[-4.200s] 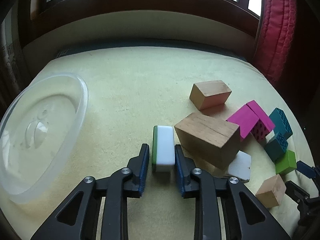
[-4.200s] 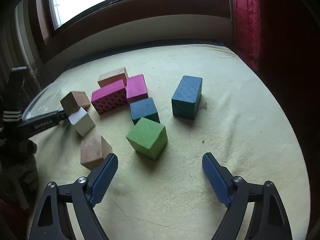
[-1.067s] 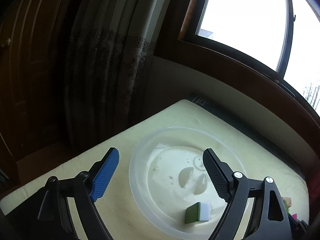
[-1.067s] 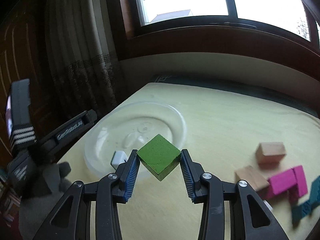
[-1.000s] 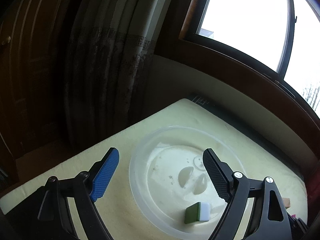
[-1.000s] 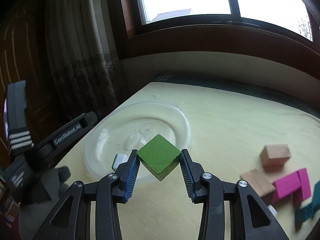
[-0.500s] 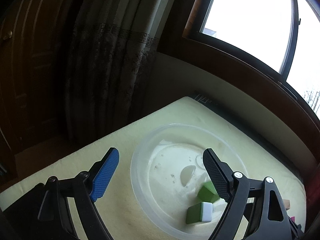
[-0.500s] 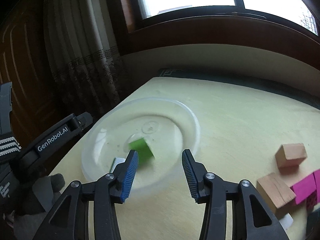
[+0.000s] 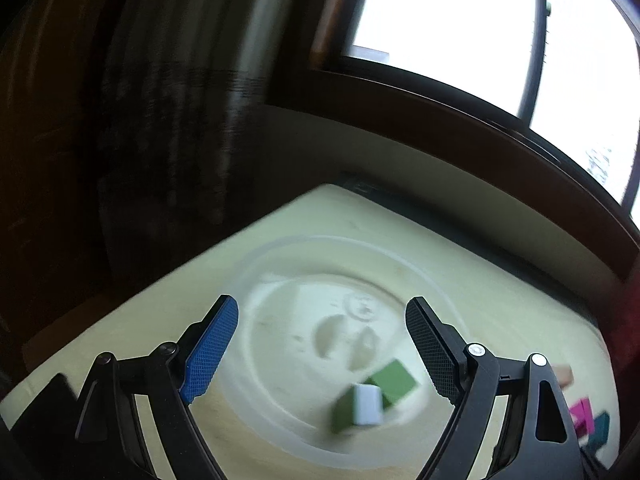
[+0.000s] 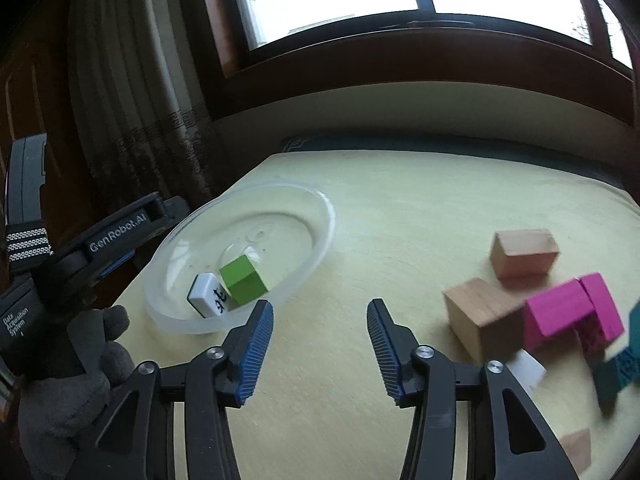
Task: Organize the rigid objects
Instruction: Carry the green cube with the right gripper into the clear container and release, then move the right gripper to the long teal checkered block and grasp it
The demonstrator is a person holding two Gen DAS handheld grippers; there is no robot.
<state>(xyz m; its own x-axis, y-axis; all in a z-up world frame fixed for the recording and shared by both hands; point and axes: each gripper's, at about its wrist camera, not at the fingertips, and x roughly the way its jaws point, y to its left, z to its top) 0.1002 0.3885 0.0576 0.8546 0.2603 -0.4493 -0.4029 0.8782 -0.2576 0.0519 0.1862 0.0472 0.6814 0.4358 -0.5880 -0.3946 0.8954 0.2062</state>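
Both empty: left hand-held gripper spread wide above the bowl, right hand-held gripper parted beside it.

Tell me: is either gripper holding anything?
Nothing is held. Left gripper and right gripper are both open and empty; the green cube sits in the bowl.

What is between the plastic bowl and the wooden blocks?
Nothing, only bare yellow cloth between the plastic bowl and the wooden blocks, seen from the right wrist view.
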